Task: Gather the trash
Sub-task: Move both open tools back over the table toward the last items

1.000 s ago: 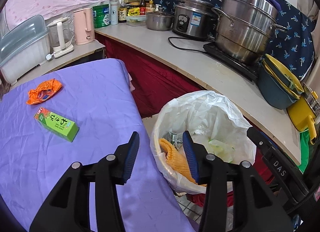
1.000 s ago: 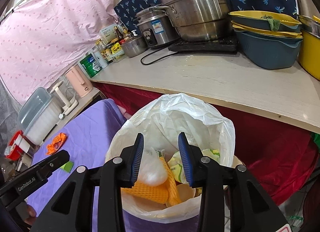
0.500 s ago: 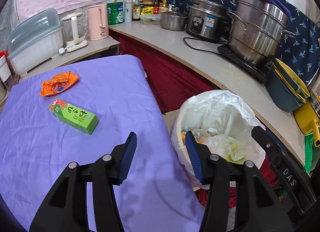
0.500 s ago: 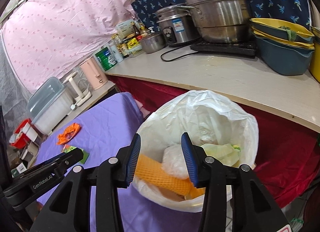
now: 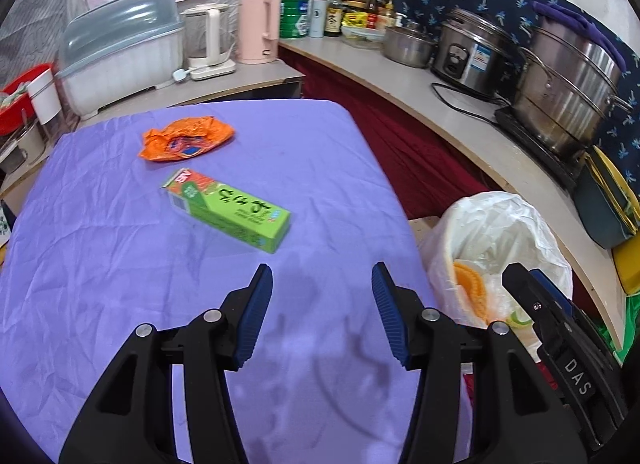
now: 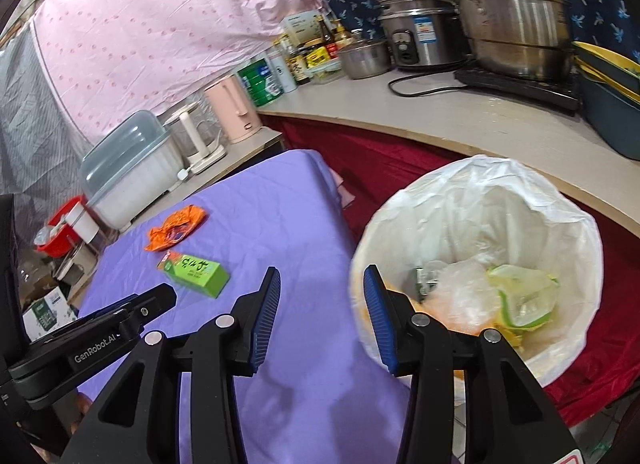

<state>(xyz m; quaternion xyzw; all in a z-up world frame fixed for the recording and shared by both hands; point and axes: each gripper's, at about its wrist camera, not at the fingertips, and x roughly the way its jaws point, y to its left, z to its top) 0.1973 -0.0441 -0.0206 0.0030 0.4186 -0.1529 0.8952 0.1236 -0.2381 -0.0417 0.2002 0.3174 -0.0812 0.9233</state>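
A green carton lies flat on the purple tablecloth, and a crumpled orange wrapper lies just beyond it. My left gripper hovers over the cloth short of the carton, open, with nothing between its blue pads. My right gripper is open and empty over the table's right edge. The carton and the wrapper are to its left. To its right, below the table, a bin lined with a white bag holds orange netting, clear plastic and green scraps.
A curved counter behind the bin carries a steel steamer pot, a rice cooker and stacked basins. Kettles and a lidded dish box stand on a shelf behind the table.
Both grippers swung left, from over the bin toward the table, so the carton and the wrapper now sit nearer the middle of the views. Both pairs of jaws stand a little wider.
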